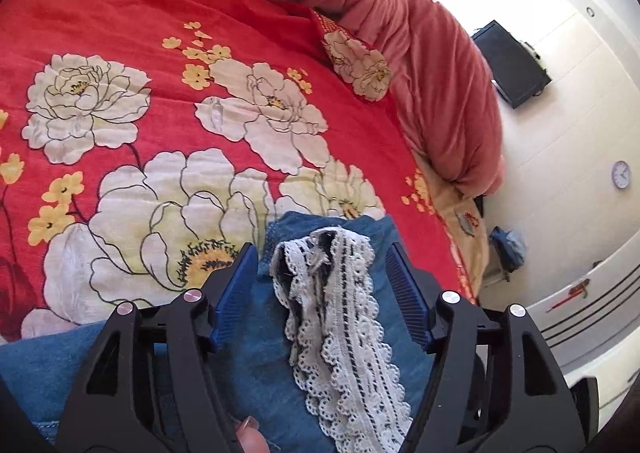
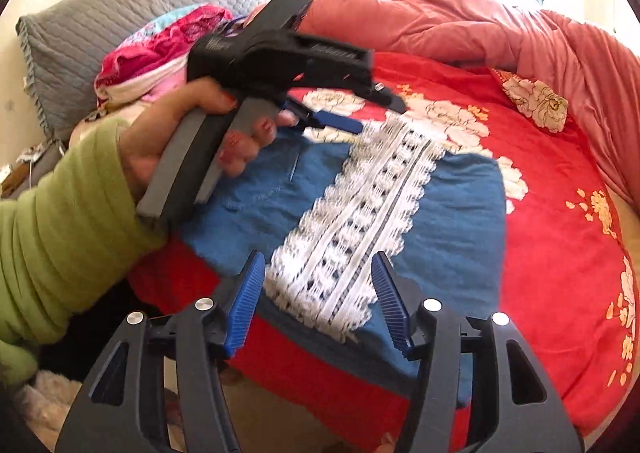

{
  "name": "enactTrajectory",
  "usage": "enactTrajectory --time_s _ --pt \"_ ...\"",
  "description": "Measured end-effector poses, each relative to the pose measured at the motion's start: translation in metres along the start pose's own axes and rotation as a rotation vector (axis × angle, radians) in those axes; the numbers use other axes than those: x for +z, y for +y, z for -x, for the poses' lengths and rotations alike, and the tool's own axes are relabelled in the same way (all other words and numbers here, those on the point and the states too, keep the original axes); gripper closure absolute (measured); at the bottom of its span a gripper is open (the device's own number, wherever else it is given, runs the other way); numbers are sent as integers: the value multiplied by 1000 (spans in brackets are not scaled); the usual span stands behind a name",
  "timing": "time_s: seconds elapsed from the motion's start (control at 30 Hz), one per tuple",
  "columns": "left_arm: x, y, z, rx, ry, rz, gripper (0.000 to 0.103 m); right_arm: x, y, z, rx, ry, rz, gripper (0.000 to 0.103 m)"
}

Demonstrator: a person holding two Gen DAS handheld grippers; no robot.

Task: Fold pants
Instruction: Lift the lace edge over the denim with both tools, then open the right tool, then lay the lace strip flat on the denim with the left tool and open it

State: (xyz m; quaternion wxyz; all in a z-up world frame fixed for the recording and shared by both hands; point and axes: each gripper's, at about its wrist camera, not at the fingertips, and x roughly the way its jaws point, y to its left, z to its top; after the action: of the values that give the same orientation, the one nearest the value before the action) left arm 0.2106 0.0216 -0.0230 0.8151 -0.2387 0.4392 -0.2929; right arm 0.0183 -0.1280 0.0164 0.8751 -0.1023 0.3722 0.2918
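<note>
Right wrist view, far left: a green-sleeved arm (image 2: 60, 221), its hand (image 2: 176, 141) wrapped round the grey handle of the left gripper (image 2: 336, 121). That tool is motion-blurred above the near-left part of the pants (image 2: 452, 221); from here I cannot tell how its fingers stand.

Behind it: a grey quilted pillow (image 2: 120, 13) and a heap of pink clothes (image 2: 160, 53) at the head of the bed.

Centre: blue denim pants lying on the red floral bedspread (image 2: 560, 181), a band of white lace (image 2: 360, 221) running lengthwise down them toward the camera.

Near edge: the right gripper (image 2: 318, 301), blue-padded fingers spread wide, the lace end between them, nothing pinched.

Right: a rumpled salmon-pink quilt (image 2: 500, 29) piled along the far side.

Left wrist view: left gripper (image 1: 324, 285) with fingers spread apart, hovering over the pants (image 1: 248, 333). Crumpled lace (image 1: 336, 313) lies between the pads, not clamped. The flowered bedspread (image 1: 160, 53) fills the left, the quilt (image 1: 420, 33) the upper right. Beyond it, a dark screen (image 1: 512, 63) and a wall clock (image 1: 621, 174).
</note>
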Motion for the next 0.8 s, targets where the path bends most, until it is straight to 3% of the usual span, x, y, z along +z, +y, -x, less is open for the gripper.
enactTrajectory --time_s 0.2,0.27,0.3,0.37,0.4,0.5,0.63,0.8 --pt "1 -2 -17 67 27 -13 43 -10 17 -16 -34 52 76 49" --pt "1 -5 -21 93 26 -34 62 -11 18 -23 -48 68 75 49" --pt "0 -7 -23 104 31 -42 78 -11 16 -27 -46 71 57 49" --pt "-2 -8 -25 134 32 -52 85 -12 15 -32 -50 74 49 52" --pt "-2 -8 -23 141 29 -59 87 -12 16 -34 -56 76 55 63" --pt "-1 -9 -11 133 12 -51 89 -9 17 -33 -44 67 61 82" --pt "-1 -12 6 154 -14 -83 89 -4 23 -30 5 66 66 82" --pt "-4 5 -11 203 42 -52 87 -8 30 -41 12 83 81 70"
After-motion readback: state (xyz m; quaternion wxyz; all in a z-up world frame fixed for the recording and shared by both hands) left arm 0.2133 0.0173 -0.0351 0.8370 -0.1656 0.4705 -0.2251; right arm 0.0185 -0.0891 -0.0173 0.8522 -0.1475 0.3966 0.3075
